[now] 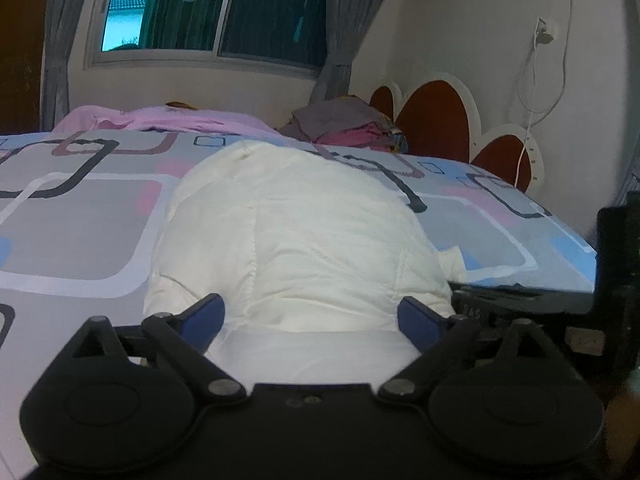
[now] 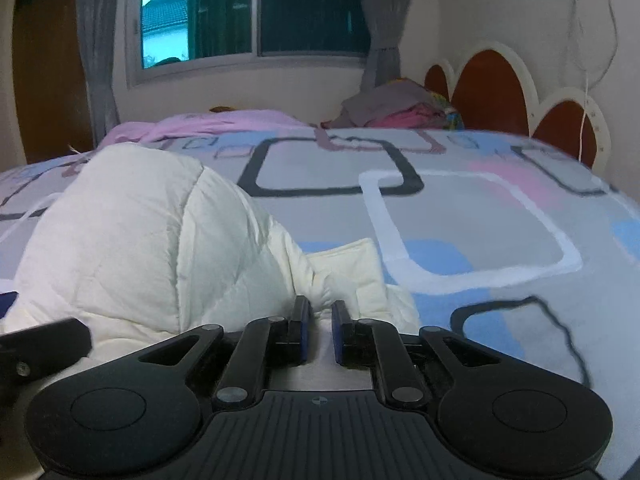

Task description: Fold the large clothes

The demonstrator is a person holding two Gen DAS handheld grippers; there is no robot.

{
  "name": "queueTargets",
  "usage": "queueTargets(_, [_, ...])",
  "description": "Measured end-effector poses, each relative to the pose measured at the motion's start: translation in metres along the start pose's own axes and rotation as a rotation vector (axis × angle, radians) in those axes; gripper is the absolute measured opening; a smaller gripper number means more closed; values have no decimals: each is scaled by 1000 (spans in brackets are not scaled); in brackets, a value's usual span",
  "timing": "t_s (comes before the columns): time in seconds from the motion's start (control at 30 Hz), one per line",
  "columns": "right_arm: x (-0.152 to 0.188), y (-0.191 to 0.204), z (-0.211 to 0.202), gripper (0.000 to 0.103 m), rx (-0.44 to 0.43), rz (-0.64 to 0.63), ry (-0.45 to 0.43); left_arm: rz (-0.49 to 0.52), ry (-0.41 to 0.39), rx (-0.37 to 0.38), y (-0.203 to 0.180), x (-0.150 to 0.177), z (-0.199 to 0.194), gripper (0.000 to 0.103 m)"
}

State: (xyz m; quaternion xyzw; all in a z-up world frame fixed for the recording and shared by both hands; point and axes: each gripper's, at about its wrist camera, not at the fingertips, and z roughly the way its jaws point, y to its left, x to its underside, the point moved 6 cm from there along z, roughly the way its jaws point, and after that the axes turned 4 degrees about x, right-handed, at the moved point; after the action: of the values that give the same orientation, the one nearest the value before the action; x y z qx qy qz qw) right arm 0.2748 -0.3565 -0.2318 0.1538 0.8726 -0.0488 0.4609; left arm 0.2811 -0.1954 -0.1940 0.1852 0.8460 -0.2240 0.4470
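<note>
A puffy white quilted jacket (image 1: 296, 240) lies bunched on the patterned bedspread (image 1: 80, 232), close to the bed's near edge. My left gripper (image 1: 312, 312) is open, its blue-padded fingers spread wide either side of the jacket's near edge. In the right wrist view the jacket (image 2: 140, 240) fills the left half, with a flat flap (image 2: 352, 268) sticking out to the right. My right gripper (image 2: 320, 312) has its fingers nearly together at the jacket's edge by that flap; whether cloth is pinched between them is unclear. The right gripper's body shows at the right of the left wrist view (image 1: 560, 312).
A pink garment (image 1: 160, 120) lies at the bed's far side. A pile of grey and pink clothes (image 1: 352, 128) sits by the red and white headboard (image 1: 440, 120). A window with grey curtains (image 1: 216, 12) is behind. A white cable (image 1: 532, 92) hangs on the right wall.
</note>
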Motion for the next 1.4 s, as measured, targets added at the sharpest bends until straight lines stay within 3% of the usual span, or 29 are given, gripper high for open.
queueTargets(0.2, [7,-7,16,10,18,18,2,14,-33,-5,-2,6,9,93])
queueTargets(0.37, [-8,-8,5,14,5,-20,42,60,120,-11,-6,-14,3,95])
queueTargets(0.43, [-17,-14,-3,46,42,8,54,25,174,-2,2,-23,-5,97])
queueTargets(0.47, [-21,-19,-9,75,56,27,45,0,186,-6,8,-27,-10,97])
queueTargets(0.5, [-26,-23,-16,88,30,44,37,-39,191,-18,17,-31,-18,99])
queueTargets(0.63, [-33,-34,-41,88,-73,103,71,-145,203,-46,55,-34,-39,100])
queueTargets(0.7, [-32,-39,-52,103,-122,148,90,-188,235,-32,71,-28,-40,100])
queueTargets(0.9, [-11,-45,-54,103,-130,185,199,-305,289,115,92,-9,-25,99])
queueTargets(1.03, [3,-56,-38,103,-202,355,284,-344,341,245,84,-1,-5,99])
queueTargets(1.23, [13,-60,-29,99,-285,459,334,-363,376,290,83,5,12,96])
queueTargets(1.4, [13,-63,-32,77,-354,483,352,-348,367,277,78,3,8,88])
